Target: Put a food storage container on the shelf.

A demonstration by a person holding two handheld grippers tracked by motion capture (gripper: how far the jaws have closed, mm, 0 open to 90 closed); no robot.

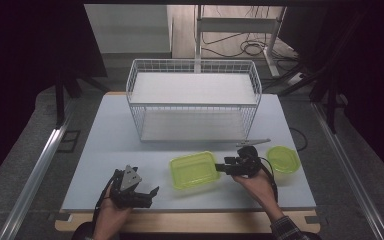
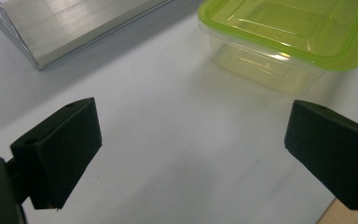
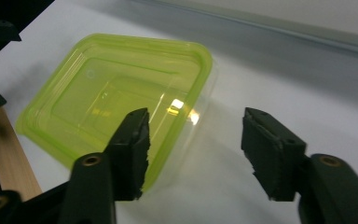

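Straddling the box's (image 3: pixel 116 98) corner rim, the right hand-held gripper (image 3: pixel 193 140) gapes to pinch it (likely for the rack (image 1: pixel 194 100)); the left hand-held gripper (image 2: pixel 191 154) waits, jaws apart.

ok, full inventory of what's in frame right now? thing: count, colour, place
rectangular lidded container: 1, clear with lime-green lid, front middle of table, between the two grippers
round container: 1, lime-green, front right of table, beside the right hand
wire rack: 1, white, two levels, back middle of table
slim strip: 1, pale, on table by the rack's front right foot; too small to identify
table: 1, pale grey top with a wooden front edge
cables: several, dark, on the floor behind the table
left gripper: 1, black, jaws open, front left of table, holding nothing
right gripper: 1, black, jaws open, at the rectangular container's right corner, not closed on it
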